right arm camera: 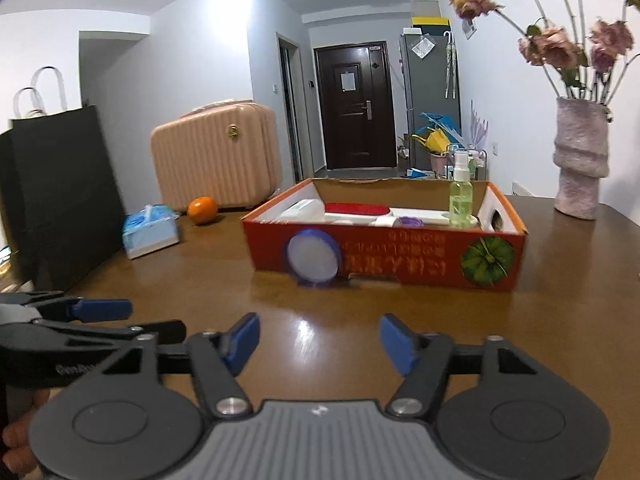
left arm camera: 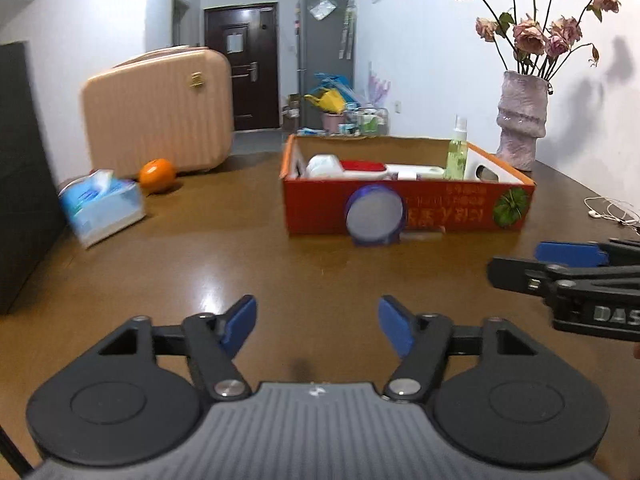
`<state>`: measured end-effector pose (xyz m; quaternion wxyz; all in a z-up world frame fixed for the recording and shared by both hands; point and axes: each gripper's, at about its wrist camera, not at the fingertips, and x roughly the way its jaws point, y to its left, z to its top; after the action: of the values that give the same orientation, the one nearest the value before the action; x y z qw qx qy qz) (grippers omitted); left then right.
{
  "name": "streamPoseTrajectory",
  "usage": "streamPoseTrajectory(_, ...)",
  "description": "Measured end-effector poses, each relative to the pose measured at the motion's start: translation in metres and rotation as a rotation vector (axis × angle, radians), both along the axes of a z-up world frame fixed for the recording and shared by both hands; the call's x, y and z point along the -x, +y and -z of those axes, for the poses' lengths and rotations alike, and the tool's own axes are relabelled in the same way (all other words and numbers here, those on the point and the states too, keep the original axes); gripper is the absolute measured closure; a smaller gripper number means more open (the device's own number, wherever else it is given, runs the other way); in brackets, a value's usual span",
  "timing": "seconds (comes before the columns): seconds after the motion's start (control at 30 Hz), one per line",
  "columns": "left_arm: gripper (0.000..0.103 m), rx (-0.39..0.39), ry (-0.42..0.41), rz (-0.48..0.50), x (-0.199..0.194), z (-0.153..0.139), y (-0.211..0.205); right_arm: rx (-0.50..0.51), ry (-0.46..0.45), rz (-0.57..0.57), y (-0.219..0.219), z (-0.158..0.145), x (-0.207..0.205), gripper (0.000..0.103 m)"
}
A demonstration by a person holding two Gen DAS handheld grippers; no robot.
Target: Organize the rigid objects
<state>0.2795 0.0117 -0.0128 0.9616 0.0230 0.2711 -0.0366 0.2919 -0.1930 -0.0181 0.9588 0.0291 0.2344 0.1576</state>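
Straight ahead of both claws stands the round purple container (left arm camera: 375,215), on edge on the brown surface (left arm camera: 224,264) and leaning against the near wall of the red cardboard box (left arm camera: 452,210). Its flat pale face is turned toward the cameras, so its axis runs toward the claws and its rim spreads left to right. It sits slightly left of the box wall's middle, about centred for the left claw (left arm camera: 318,326) and a little left of centre for the right claw (right arm camera: 320,338); neither looks clearly nearer. Both claws are released, blue pads spread wide, holding nothing. Inside the box lie white and red items and an upright green spray bottle (right arm camera: 461,198). Farther left rest an orange (left arm camera: 157,175) and a tissue pack (left arm camera: 102,206).
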Motion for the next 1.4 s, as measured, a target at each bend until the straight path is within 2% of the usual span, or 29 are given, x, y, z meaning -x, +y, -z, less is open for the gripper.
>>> streamPoseTrajectory(0.03,0.051,-0.004,-0.005,0.017,-0.016,0.000,-0.002,-0.001,-0.005,0.002,0.003,0.000,-0.014,0.047)
streamPoseTrajectory(0.13,0.058,0.002,-0.031,0.071,-0.061,0.004,-0.008,-0.017,0.005,-0.001,0.011,0.007,-0.060,0.055)
streamPoseTrajectory(0.2,0.071,-0.026,-0.049,0.119,-0.090,0.010,-0.013,-0.025,0.024,0.009,0.016,0.015,-0.086,0.063)
streamPoseTrajectory(0.27,0.074,-0.036,-0.053,0.109,-0.115,0.015,-0.017,-0.060,0.053,0.023,0.017,0.023,-0.112,0.069)
streamPoseTrajectory(0.33,0.086,-0.006,-0.057,0.127,-0.133,0.018,-0.015,-0.087,0.061,0.036,0.018,0.031,-0.126,0.077)
streamPoseTrajectory(0.43,0.089,0.038,-0.052,0.152,-0.145,0.023,-0.014,-0.120,0.066,0.011,0.018,0.037,-0.136,0.093)
streamPoseTrajectory(0.53,0.096,0.048,-0.064,0.192,-0.145,0.027,-0.017,-0.111,0.063,0.002,0.021,0.040,-0.136,0.095)
streamPoseTrajectory(0.63,0.097,0.025,-0.065,0.185,-0.143,0.027,-0.019,-0.098,0.064,-0.012,0.022,0.037,-0.134,0.096)
streamPoseTrajectory(0.73,0.098,0.049,-0.050,0.172,-0.127,0.016,-0.016,-0.089,0.064,-0.043,0.018,0.025,-0.120,0.098)
streamPoseTrajectory(0.8,0.098,0.084,-0.004,0.177,-0.109,0.012,-0.012,-0.070,0.078,-0.077,0.014,0.021,-0.104,0.098)
streamPoseTrajectory(0.97,0.098,0.127,0.143,0.211,-0.056,0.006,-0.013,-0.115,0.240,-0.148,-0.008,0.020,-0.053,0.098)
streamPoseTrajectory(1.13,0.098,0.264,0.228,0.247,0.001,-0.004,-0.001,-0.180,0.321,-0.178,-0.025,0.017,0.007,0.098)
streamPoseTrajectory(1.23,0.098,0.300,0.282,0.218,0.028,-0.003,-0.002,-0.196,0.346,-0.172,-0.030,0.018,0.039,0.097)
streamPoseTrajectory(1.4,0.098,0.311,0.287,0.191,0.044,-0.001,-0.004,-0.229,0.354,-0.159,-0.034,0.024,0.059,0.097)
